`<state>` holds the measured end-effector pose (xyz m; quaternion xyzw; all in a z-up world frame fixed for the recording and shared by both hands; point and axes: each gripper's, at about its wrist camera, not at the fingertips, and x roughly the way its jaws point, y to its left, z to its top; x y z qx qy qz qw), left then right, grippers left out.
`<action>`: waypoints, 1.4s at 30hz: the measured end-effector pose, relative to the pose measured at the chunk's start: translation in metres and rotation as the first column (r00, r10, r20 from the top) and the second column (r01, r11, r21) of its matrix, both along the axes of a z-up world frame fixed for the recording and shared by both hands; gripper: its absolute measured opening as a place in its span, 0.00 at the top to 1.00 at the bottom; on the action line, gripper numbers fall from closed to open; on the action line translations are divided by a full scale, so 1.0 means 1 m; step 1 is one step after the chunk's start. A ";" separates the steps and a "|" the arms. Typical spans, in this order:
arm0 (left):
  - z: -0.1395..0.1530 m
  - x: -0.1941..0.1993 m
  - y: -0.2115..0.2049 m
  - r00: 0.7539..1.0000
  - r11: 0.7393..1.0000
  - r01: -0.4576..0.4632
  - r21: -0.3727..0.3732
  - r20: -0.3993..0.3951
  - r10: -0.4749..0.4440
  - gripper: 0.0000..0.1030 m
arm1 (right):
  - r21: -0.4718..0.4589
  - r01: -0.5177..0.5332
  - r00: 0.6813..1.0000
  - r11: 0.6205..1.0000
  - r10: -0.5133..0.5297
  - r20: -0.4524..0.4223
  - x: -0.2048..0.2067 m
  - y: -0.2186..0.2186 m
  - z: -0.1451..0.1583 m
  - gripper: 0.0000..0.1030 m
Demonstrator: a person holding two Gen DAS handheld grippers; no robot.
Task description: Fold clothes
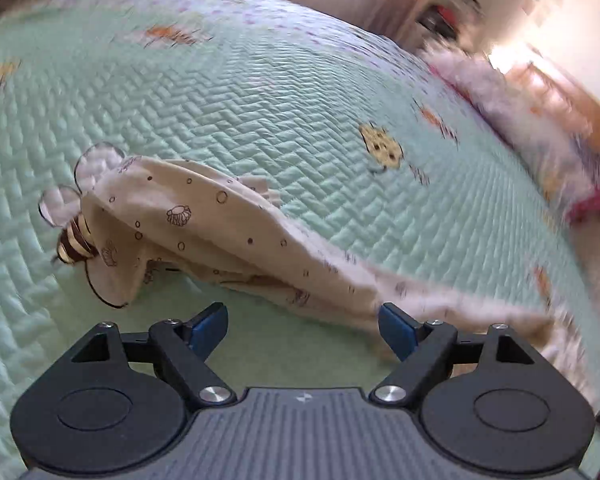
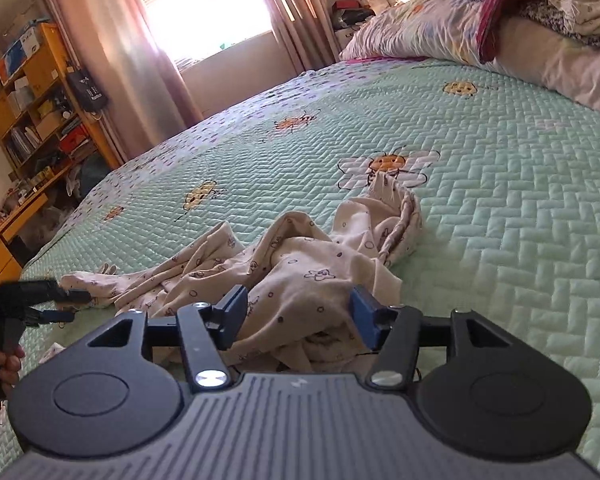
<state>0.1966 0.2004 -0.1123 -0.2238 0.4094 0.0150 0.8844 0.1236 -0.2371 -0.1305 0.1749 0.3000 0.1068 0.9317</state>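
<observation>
A wide bed [image 2: 500, 200] under a mint quilted cover carries a cream printed garment [image 2: 300, 264], crumpled near its middle. The right claw [image 2: 298, 318] gapes wide, cloth bunched between its blue pads but not pinched. The left claw [image 1: 302, 330] is spread open too, empty, just beside the garment's edge.

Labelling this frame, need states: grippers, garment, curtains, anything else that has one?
Left gripper: open, empty, low over the bedspread beside the garment.
Right gripper: open, fingers either side of a raised fold, not closed on it.
Garment: crumpled, unfolded, lying on the bedspread.
Curtains: drawn apart, window bright.
Pillow: at the head of the bed, wrinkled.
</observation>
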 end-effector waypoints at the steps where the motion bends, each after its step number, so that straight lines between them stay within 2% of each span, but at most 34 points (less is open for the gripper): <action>1: -0.001 0.005 0.000 1.000 1.000 -0.014 -0.005 -0.008 0.014 0.18 | 0.002 -0.001 1.000 1.000 0.001 -0.003 0.000 0.000 -0.001 0.43; 4: -0.007 0.024 -0.001 0.995 0.997 -0.079 0.010 -0.059 0.080 0.18 | 0.002 -0.005 1.000 1.000 0.005 -0.009 0.001 0.002 -0.003 0.43; 5: -0.010 0.031 0.000 0.991 0.994 -0.110 0.012 -0.077 0.110 0.22 | -0.004 -0.008 1.000 1.000 0.008 -0.007 0.001 0.003 -0.003 0.43; 7: -0.012 0.042 0.004 0.979 0.984 -0.176 0.020 -0.103 0.177 0.46 | -0.020 -0.012 1.000 1.000 0.012 -0.001 0.000 0.005 -0.003 0.43; 8: -0.009 0.048 0.005 0.977 0.981 -0.191 0.022 -0.097 0.192 0.79 | -0.028 -0.012 1.000 1.000 0.012 0.001 -0.001 0.005 -0.003 0.43; 9: -0.003 0.053 0.004 0.980 0.983 -0.185 0.014 -0.078 0.185 0.91 | -0.034 -0.012 1.000 0.999 0.012 0.003 -0.002 0.005 -0.003 0.43; 10: 0.003 0.057 0.002 0.982 0.984 -0.177 0.009 -0.057 0.178 0.91 | -0.042 -0.012 1.000 0.999 0.012 0.005 -0.003 0.005 -0.002 0.43; 12: 0.031 0.059 -0.014 0.991 0.988 -0.130 0.084 0.039 0.128 0.91 | -0.062 -0.010 1.000 0.998 0.011 0.012 -0.007 0.005 -0.002 0.43; 14: 0.068 0.061 -0.034 0.987 0.986 -0.088 0.145 0.148 0.066 0.91 | -0.078 0.002 1.000 0.997 0.000 0.022 -0.011 0.003 -0.002 0.43; 16: 0.108 0.070 -0.055 0.966 0.988 -0.045 0.150 0.257 0.005 0.91 | -0.079 0.021 0.999 0.997 -0.019 0.026 -0.013 0.000 -0.003 0.43; 18: 0.142 0.080 -0.076 0.921 0.988 0.012 0.154 0.382 -0.070 0.87 | -0.066 0.034 0.999 0.997 -0.033 0.017 -0.013 -0.002 -0.005 0.43; 19: 0.153 0.087 -0.087 0.910 0.986 0.047 0.160 0.401 -0.108 0.82 | -0.061 0.035 0.999 0.998 -0.035 0.012 -0.013 -0.002 -0.006 0.43; 20: 0.164 0.094 -0.098 0.896 0.982 0.082 0.168 0.419 -0.146 0.62 | -0.058 0.032 0.999 0.998 -0.031 0.012 -0.014 -0.001 -0.006 0.43; 21: 0.174 0.100 -0.108 0.884 0.978 0.110 0.178 0.432 -0.178 0.29 | -0.059 0.025 1.000 0.998 -0.024 0.014 -0.014 0.000 -0.005 0.43; 22: 0.174 0.105 -0.113 0.905 0.974 0.077 0.212 0.395 -0.157 0.15 | -0.060 0.016 1.000 0.998 -0.015 0.017 -0.015 0.000 -0.003 0.43; 23: 0.173 0.110 -0.117 0.924 0.968 0.045 0.247 0.357 -0.134 0.08 | -0.060 0.010 1.000 0.998 -0.009 0.022 -0.016 0.000 -0.002 0.42; 24: 0.172 0.114 -0.122 0.940 0.959 0.017 0.282 0.321 -0.112 0.10 | -0.062 0.010 1.000 0.998 -0.008 0.026 -0.017 0.000 -0.001 0.42; 25: 0.165 0.111 -0.122 0.948 0.954 0.031 0.299 0.295 -0.123 0.10 | -0.064 0.009 0.999 0.998 -0.007 0.031 -0.017 -0.001 -0.001 0.41; 27: 0.145 0.098 -0.120 0.962 0.955 0.089 0.282 0.224 -0.156 0.10 | -0.064 0.015 0.999 0.998 -0.013 0.038 -0.018 -0.004 0.000 0.41; 29: 0.119 0.084 -0.122 0.962 0.949 0.193 0.250 0.141 -0.232 0.10 | -0.056 0.020 0.999 0.998 -0.019 0.034 -0.018 -0.008 -0.002 0.40; 31: 0.090 0.059 -0.136 0.930 0.899 0.322 0.298 0.077 -0.359 0.13 | -0.054 0.007 1.000 0.999 -0.006 0.019 -0.016 -0.010 -0.005 0.40; 35: 0.065 0.041 -0.160 0.899 0.850 0.404 0.337 0.024 -0.437 0.12 | -0.073 -0.012 1.000 0.997 0.012 0.010 -0.015 -0.009 -0.009 0.38; 40: 0.034 0.019 -0.191 0.849 0.777 0.503 0.378 -0.047 -0.527 0.11 | -0.095 -0.020 1.000 0.995 0.018 -0.019 -0.007 -0.005 -0.017 0.37; 41: 0.028 0.015 -0.197 0.837 0.761 0.522 0.385 -0.061 -0.544 0.17 | -0.102 -0.022 1.000 0.995 0.020 -0.024 -0.005 -0.004 -0.018 0.36; 42: 0.021 0.011 -0.203 0.825 0.744 0.541 0.392 -0.076 -0.560 0.42 | -0.101 -0.024 0.999 0.995 0.021 -0.025 -0.003 -0.004 -0.018 0.36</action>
